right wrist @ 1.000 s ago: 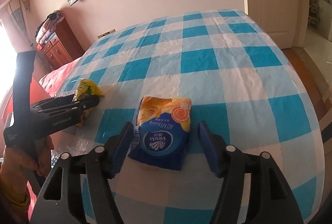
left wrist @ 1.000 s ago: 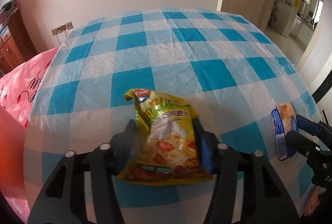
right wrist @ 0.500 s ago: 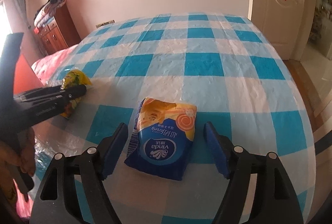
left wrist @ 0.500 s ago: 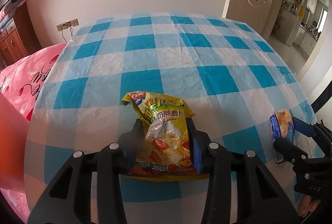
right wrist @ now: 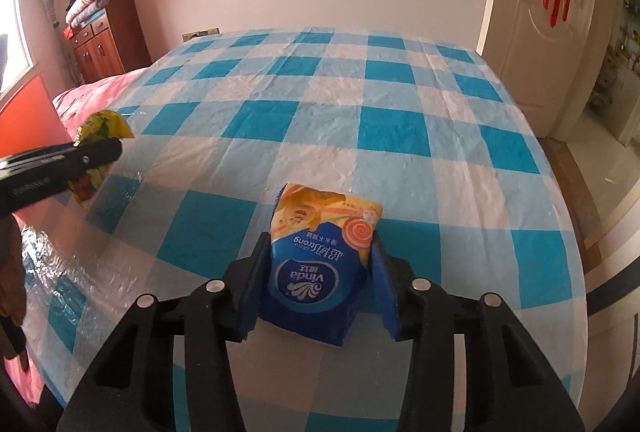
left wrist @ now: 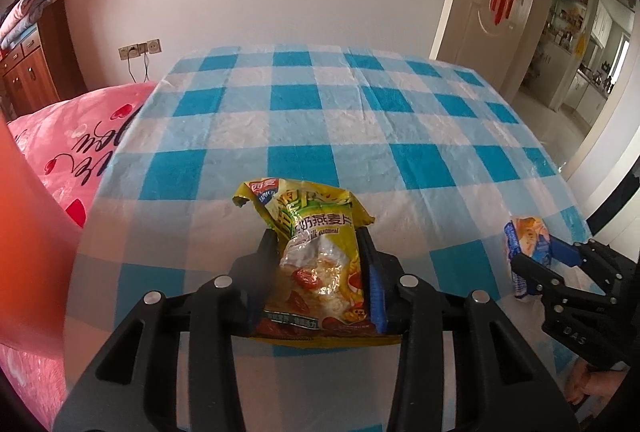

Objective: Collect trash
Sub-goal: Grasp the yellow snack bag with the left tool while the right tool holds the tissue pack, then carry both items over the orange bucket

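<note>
A yellow oatmeal packet (left wrist: 316,252) stands between the pads of my left gripper (left wrist: 318,244), which is shut on its sides, just above the blue-and-white checked tablecloth (left wrist: 320,119). A blue tissue pack (right wrist: 316,272) with an orange top sits between the jaws of my right gripper (right wrist: 320,248); the jaws are closing and the pads meet its sides. In the left wrist view, the right gripper (left wrist: 536,260) shows at the far right with the tissue pack (left wrist: 524,236). In the right wrist view, the left gripper (right wrist: 80,159) shows at the left edge with the yellow packet (right wrist: 104,123).
Pink bedding (left wrist: 76,135) lies off the table's left side, with an orange surface (left wrist: 24,232) nearer me. A wooden cabinet (right wrist: 100,35) stands at the back left. A white door (right wrist: 532,31) and a doorway are at the right. The table's right edge drops to the floor.
The left jaws closed in on the yellow packet and it rose a little. The right jaws narrowed from well apart to the sides of the tissue pack.
</note>
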Available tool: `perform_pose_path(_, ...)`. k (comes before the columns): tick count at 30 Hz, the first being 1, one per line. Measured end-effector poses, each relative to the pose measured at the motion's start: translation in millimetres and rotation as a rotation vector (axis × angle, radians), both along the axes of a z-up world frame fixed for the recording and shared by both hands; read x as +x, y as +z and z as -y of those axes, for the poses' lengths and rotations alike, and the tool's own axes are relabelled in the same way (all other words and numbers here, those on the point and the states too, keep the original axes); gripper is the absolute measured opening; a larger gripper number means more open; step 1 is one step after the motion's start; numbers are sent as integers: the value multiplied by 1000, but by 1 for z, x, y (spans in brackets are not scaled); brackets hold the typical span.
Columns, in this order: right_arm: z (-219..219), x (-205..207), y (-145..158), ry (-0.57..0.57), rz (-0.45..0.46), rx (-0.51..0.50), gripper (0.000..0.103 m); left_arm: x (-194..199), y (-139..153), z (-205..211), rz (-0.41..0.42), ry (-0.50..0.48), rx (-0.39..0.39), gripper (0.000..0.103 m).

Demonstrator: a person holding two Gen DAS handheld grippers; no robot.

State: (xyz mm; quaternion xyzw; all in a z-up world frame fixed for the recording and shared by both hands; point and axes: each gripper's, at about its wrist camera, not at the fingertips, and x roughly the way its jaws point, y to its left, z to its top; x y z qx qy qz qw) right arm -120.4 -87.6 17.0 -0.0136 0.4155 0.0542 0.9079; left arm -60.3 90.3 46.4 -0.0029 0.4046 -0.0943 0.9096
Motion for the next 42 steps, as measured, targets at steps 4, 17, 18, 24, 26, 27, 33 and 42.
perform_pose_path(4, -2, -4, 3, -1, 11, 4, 44, -8, 9, -8, 21, 5, -9, 42)
perform_pose_path(17, -25, -14, 35, 43, 48, 36, 43, -33, 42, -40, 88, 44, -41, 42)
perform_pose_path(18, -27, -14, 37, 48, 50, 39, 43, -35, 46, -43, 96, 48, -42, 42)
perform_pose_path(24, -41, -14, 51, 81, 47, 90, 43, -43, 62, -58, 130, 70, -38, 42)
perform_pose_path(26, -47, -13, 57, 94, 47, 111, 43, -46, 68, -65, 143, 81, -39, 42)
perform_pose_path(27, -49, -13, 59, 99, 48, 118, 43, -47, 71, -69, 148, 86, -41, 42)
perform_pose_path(33, -67, -10, 74, 142, 46, 169, 43, -55, 86, -89, 185, 120, -42, 42)
perform_pose_path(42, -108, -1, 91, 232, 46, 191, 43, -64, 105, -125, 228, 187, -29, 42)
